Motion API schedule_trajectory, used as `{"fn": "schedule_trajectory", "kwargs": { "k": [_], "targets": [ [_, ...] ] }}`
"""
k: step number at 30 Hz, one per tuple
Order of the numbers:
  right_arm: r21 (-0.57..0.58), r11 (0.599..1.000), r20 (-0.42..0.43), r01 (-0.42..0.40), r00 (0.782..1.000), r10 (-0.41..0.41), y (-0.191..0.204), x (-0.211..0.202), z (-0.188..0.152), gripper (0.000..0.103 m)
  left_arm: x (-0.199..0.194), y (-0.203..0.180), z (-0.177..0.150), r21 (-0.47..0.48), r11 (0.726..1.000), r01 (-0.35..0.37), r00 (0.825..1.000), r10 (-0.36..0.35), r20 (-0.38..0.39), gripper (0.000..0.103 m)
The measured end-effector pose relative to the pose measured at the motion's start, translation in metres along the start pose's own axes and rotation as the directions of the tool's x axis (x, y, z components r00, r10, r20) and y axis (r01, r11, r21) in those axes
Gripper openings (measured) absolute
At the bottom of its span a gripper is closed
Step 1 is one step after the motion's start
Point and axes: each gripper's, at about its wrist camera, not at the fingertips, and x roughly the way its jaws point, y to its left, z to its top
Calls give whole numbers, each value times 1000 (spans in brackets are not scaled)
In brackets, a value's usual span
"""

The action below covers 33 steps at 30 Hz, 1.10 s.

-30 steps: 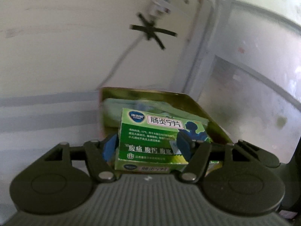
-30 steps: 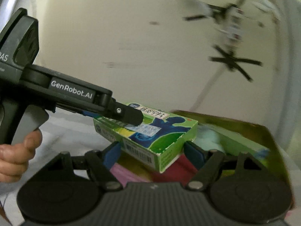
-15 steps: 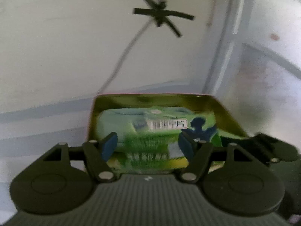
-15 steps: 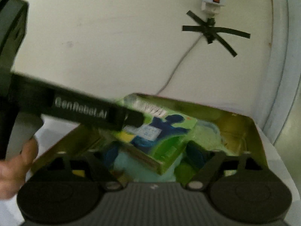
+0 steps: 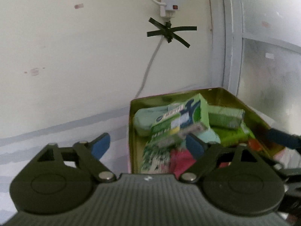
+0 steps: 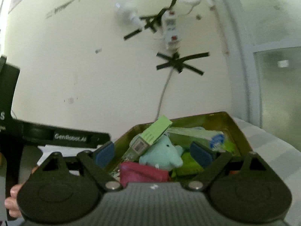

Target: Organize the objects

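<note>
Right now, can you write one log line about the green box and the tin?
green box: tilted in gold tin, released | left gripper: opening, empty | right gripper: opening, empty

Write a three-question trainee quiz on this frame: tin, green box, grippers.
1. True or false: the green medicine box lies flat on the floor of the gold tin.
2. What lies at the near end of the tin? A) pink pouch B) scissors C) mug
3. Is anything pressed between the left gripper's pads?

Key: 1 false, it leans tilted on the other items. 2 A, the pink pouch. 3 No; the jaws are opening, free of the box.
</note>
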Motion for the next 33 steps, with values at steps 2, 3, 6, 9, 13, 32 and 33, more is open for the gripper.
{"fn": "schedule_trajectory", "kwargs": {
  "k": [2,3,6,9,13,32,33],
  "targets": [
    [20,1000,16,14,1000,-14,4,-15,-4,91,-12,1,-9,5,1000,-14,1000,14,1,91],
    [31,999,19,16,1000,-16,5,-21,-6,91,-17,1,-13,6,1000,-20,1000,20,-4,92],
    [62,998,27,23,999,-24,10,-36,-11,91,-31,4,-25,-7,1000,-27,999,27,-19,97],
    [78,997,32,26,999,-29,15,-48,-14,91,-39,7,-36,-14,999,-37,999,37,-33,98],
    [83,996,34,16,999,-19,24,-61,-19,91,-49,10,-48,-43,998,-49,997,47,-53,103],
    [86,996,26,-24,999,22,55,-80,-25,95,-67,18,-70,-73,982,-172,985,169,-46,103],
    [88,996,26,-24,999,22,55,-80,-26,95,-67,18,-72,-73,980,-184,983,182,-37,103]
  ]
}}
